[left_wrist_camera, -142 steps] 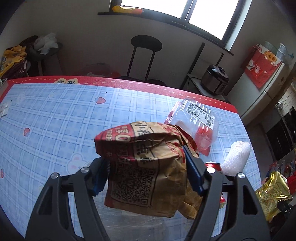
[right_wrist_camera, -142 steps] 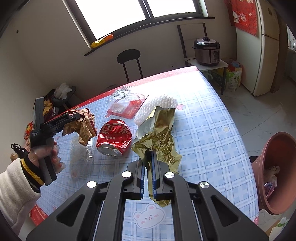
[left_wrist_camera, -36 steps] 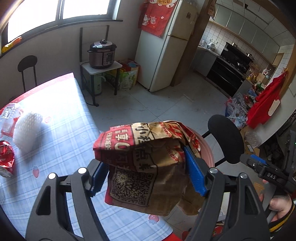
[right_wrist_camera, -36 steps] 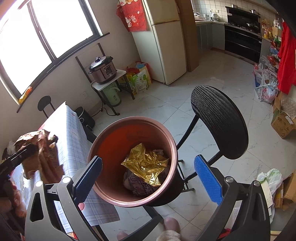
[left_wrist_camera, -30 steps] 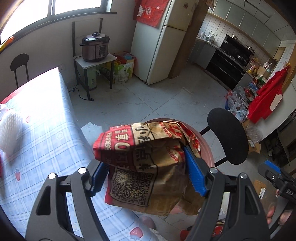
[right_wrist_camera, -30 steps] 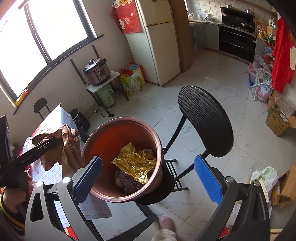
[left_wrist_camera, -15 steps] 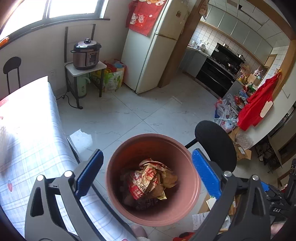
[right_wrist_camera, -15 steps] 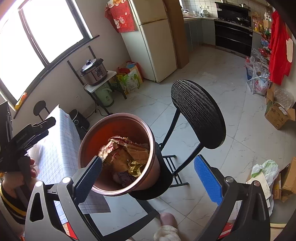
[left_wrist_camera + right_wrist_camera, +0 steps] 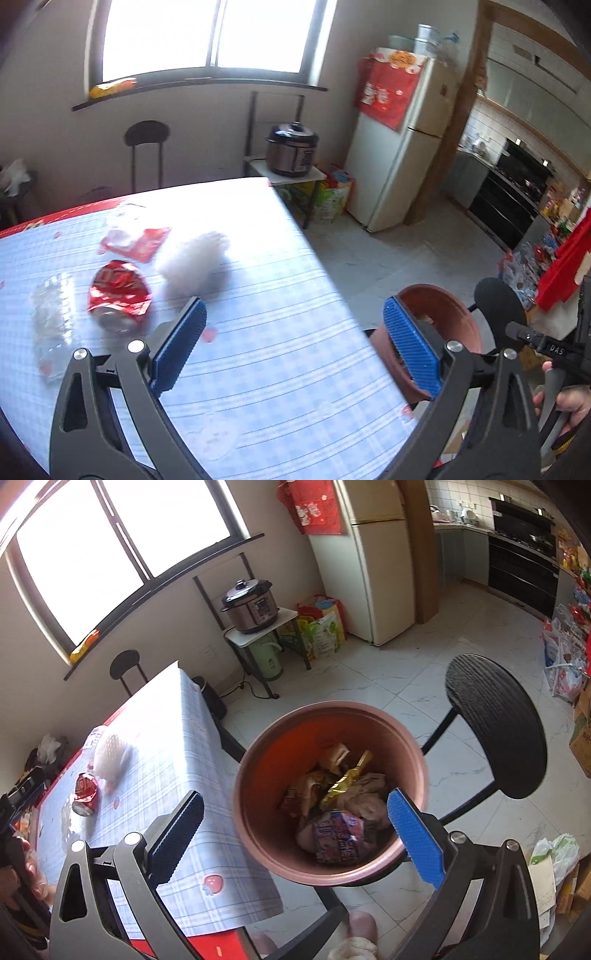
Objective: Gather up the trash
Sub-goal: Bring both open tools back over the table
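Left gripper [image 9: 291,347]: I hold it over the table [image 9: 288,387], jaws spread wide, nothing between the blue pads.

Right gripper [image 9: 295,830]: I hold it above the bin [image 9: 258,775], jaws likewise wide apart and empty.

Bin: brown-red, round, on the floor just beside the table's corner, in front of a black stool [image 9: 495,723]. In the left wrist view its rim [image 9: 454,306] shows behind the right-hand pad.

Bin contents, seen from the right wrist view: a gold foil wrapper [image 9: 343,782], crumpled brown paper [image 9: 310,786] and a purple printed packet [image 9: 340,834], heaped together.

Trash on the table, far half, left wrist view:
- crushed red can [image 9: 118,295], lying on its side;
- white foam netting [image 9: 192,262], just beside the can, toward the table's edge;
- clear tray with a red label [image 9: 133,236], beyond the can;
- crumpled clear plastic [image 9: 51,321], on the can's other side, blurred.

Tablecloth: blue check with a red border.

Background: a rice cooker [image 9: 251,605] on a small stand, a fridge [image 9: 373,561], a window [image 9: 207,37].

Person: fingers on each handle show at the frame edges; a slippered foot [image 9: 358,938] by the bin.
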`<state>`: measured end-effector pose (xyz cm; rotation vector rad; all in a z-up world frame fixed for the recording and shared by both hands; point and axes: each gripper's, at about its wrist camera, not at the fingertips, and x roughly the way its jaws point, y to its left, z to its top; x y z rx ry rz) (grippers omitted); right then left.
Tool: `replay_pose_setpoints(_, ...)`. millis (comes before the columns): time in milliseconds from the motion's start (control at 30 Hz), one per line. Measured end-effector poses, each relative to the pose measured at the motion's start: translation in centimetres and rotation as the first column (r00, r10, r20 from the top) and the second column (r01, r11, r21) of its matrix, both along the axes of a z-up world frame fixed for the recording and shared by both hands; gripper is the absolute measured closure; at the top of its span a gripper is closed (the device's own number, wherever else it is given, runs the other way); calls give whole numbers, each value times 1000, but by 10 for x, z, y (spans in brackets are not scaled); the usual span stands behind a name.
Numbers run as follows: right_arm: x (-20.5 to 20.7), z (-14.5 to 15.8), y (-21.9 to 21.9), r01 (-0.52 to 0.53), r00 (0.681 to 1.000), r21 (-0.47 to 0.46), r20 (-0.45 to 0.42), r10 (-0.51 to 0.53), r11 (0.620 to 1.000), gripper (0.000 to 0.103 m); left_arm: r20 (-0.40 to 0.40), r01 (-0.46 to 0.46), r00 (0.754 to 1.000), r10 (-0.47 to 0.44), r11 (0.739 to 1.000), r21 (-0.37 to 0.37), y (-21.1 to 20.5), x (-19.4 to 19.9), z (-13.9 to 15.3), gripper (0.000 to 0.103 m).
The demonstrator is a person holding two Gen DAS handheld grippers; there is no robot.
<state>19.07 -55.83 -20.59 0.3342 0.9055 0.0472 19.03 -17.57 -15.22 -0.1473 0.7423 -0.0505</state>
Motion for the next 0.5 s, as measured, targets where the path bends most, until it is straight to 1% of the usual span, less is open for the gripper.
replay_pose_setpoints(67,8,0,25,-51,999,1,4,51,999,6,-6,-85,996,85,996,5,40,-18,-1,7)
replay_pose_setpoints(133,15,-1,52,-105,995,-6,3,105,995,5,-20,-175,984,175,985,7,81,-37,-4,7)
replay_pose_setpoints(200,21,1,81,-167,986,-34,16,168,985,6,-39,-262,964,262,965,17,122,-55,-7,7)
replay_pose_setpoints(267,24,5,111,-227,972,-77,50,232,971,6,-50,-335,940,336,942,32,156,-75,-10,7)
replay_pose_setpoints(300,26,6,125,-256,964,-78,53,261,963,6,-53,-365,929,367,930,36,173,-87,-12,7)
replay_pose_setpoints(400,38,8,163,-336,940,-39,44,338,941,6,-62,-442,894,444,896,53,212,-113,-16,7)
replay_pose_setpoints(500,49,10,205,-422,906,-31,28,423,906,6,-77,-493,866,494,869,39,243,-132,-20,7)
